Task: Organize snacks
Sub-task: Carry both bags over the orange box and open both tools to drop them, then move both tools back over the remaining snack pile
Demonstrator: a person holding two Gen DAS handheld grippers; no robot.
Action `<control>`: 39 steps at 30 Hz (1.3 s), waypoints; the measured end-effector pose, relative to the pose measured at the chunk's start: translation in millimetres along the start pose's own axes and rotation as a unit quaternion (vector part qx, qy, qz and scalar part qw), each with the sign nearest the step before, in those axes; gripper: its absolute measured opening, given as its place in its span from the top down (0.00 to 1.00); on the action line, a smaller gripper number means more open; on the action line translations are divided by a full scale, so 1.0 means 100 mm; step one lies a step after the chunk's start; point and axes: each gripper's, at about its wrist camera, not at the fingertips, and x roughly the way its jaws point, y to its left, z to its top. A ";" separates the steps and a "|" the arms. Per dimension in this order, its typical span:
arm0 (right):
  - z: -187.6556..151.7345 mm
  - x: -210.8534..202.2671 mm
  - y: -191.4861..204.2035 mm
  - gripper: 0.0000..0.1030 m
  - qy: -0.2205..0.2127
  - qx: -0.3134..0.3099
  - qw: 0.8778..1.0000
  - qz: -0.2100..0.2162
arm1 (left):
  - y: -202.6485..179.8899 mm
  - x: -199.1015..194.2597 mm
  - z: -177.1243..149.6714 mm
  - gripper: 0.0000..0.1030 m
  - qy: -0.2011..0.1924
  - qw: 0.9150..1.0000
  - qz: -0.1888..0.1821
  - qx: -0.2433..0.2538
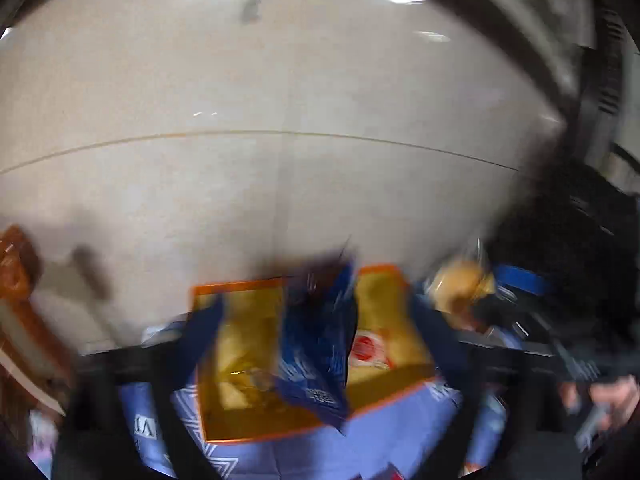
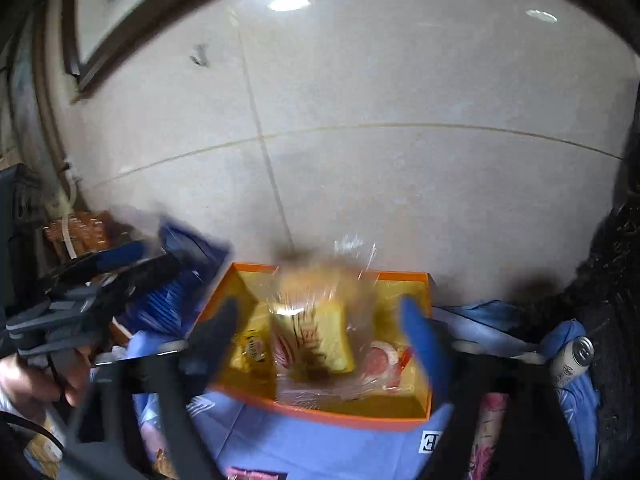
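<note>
Between the spread fingers of the left gripper, a blue packet hangs loose over the orange box; light, crinkly, best pinched at its top seam. The right gripper, likewise released, frames a soft, slippery bread bag inside the box. Beyond the far rim lies open tiled floor.

Both tongs, the left tongs and right tongs, have black frames and blue finger pads.

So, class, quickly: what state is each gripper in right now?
Left gripper: open, with the blue snack packet loose between its fingers.
Right gripper: open, with the clear-wrapped bread packet loose over the orange box.
</note>
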 end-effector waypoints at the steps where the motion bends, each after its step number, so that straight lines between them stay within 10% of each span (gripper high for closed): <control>1: 0.00 0.01 0.00 0.10 -0.002 0.006 1.000 0.004 | 0.02 0.01 0.00 0.04 -0.005 1.000 0.001 -0.012; 17: -1.10 -0.68 0.13 0.03 0.065 0.087 0.992 0.067 | -0.31 -0.58 -0.85 0.04 0.057 0.995 0.075 0.026; 30: -2.23 -1.76 0.25 0.03 0.085 0.042 0.995 0.013 | -0.47 -1.47 -1.96 0.04 0.073 0.995 0.062 0.006; 39: -3.08 -1.69 0.14 0.03 0.193 0.045 0.980 -0.027 | -0.44 -1.81 -3.04 0.04 0.125 0.991 0.045 0.003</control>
